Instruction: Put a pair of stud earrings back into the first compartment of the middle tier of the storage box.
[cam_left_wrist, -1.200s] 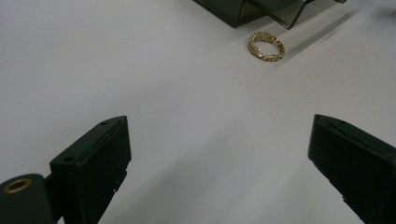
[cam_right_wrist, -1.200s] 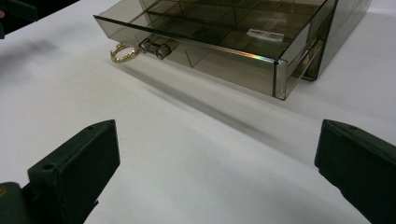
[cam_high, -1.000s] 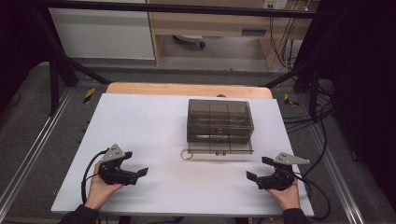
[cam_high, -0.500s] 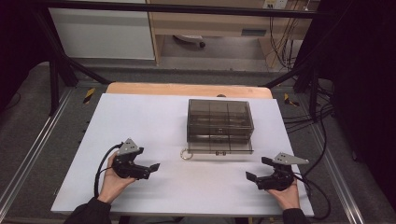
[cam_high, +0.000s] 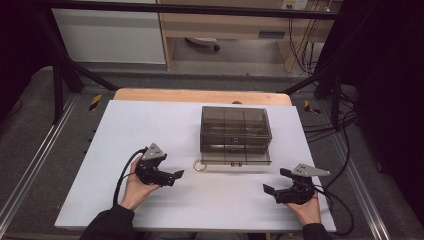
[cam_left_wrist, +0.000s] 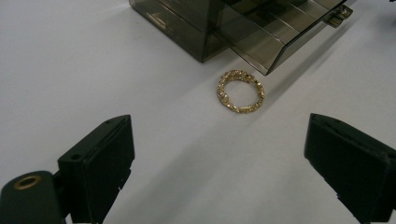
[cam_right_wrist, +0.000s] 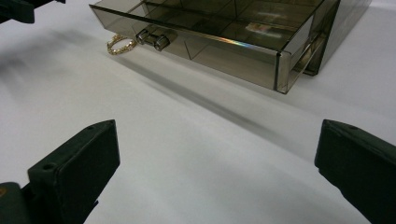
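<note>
Surface: I see white table top (cam_high: 210, 200), wooden edge at far side | smoky drawer box (cam_high: 235, 131), bottom drawer pulled out | gold ring (cam_left_wrist: 240, 91) beside drawer's corner | my left gripper (cam_high: 170, 176), right gripper (cam_high: 272, 189): jaws wide, empty | grey floor, dangling cables beyond.

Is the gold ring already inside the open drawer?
No, the gold chain-link ring lies on the white table, just outside the open drawer of the smoky clear plastic box.
</note>
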